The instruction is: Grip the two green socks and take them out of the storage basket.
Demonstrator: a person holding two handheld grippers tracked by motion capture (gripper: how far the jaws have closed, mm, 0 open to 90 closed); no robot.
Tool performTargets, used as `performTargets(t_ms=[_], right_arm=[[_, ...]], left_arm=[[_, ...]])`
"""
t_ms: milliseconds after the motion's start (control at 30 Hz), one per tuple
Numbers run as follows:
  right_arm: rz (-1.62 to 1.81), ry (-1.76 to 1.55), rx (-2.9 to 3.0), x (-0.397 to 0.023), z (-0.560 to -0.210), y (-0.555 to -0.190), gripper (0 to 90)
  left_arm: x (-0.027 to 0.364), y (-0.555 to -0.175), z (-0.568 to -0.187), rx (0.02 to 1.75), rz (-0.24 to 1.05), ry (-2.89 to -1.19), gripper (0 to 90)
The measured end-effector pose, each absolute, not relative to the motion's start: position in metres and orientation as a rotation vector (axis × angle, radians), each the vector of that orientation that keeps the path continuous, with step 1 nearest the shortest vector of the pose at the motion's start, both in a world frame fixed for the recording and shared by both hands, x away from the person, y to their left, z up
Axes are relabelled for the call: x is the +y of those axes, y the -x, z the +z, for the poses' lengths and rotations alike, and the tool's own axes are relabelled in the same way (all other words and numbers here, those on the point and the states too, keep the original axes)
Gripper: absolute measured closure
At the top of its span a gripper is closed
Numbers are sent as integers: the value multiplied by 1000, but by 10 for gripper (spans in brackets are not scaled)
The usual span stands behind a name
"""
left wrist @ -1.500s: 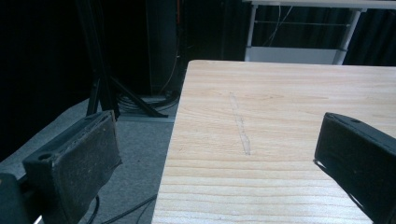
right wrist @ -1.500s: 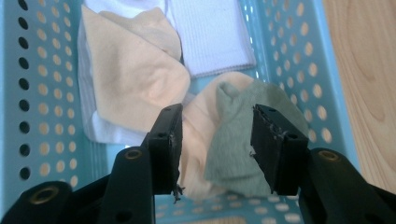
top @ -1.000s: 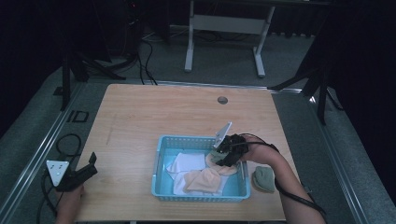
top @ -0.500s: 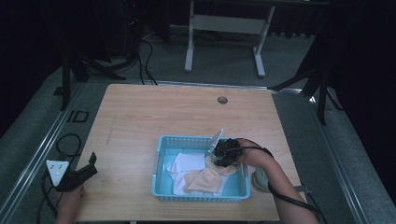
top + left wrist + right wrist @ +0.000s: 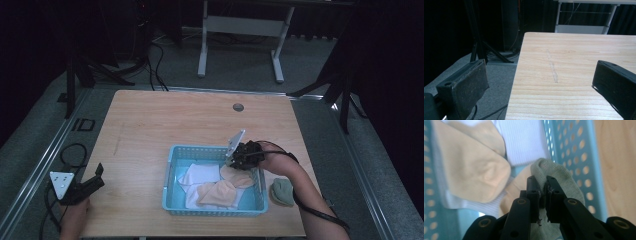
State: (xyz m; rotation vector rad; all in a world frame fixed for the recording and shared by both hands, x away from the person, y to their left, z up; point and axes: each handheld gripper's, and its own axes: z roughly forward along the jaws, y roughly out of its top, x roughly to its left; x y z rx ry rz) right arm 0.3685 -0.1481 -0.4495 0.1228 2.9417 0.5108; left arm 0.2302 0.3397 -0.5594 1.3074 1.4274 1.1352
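Dim high view with black surroundings; the close gripper views are brighter, slightly soft.

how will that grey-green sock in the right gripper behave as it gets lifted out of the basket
Probably floppy: in the right gripper view the grey-green sock bunches into a soft fold where the right gripper, its jaws having just closed, pinches it. It looks light, a thin knit. It seems unlikely to slip, since the ribbed fabric is squeezed tight, though its loose end may drag over the blue basket wall.

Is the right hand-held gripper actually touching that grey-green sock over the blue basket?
Touching. The right gripper view shows the right hand-held gripper with its jaws pinched shut on a fold of the grey-green sock, above the blue basket.
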Motion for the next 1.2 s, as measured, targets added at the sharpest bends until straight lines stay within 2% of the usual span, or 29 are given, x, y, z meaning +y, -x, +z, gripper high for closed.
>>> performTargets(t_ms=[267,533,867,1200], right_arm=[[647,-100,2869,-155,-396,-361,826],[678,-134,2826,-176,-372,-364,826],[665,-294,2785,-227,-366,-369,826],[627,-481,2744,-281,-382,-379,825]], left_arm=[[340,-230,-559,1430,1135,-1305,5],[340,-230,-559,1432,1136,-1308,4],[340,-230,-560,1432,1139,-1316,4],[339,-230,-560,1429,1140,-1315,5]])
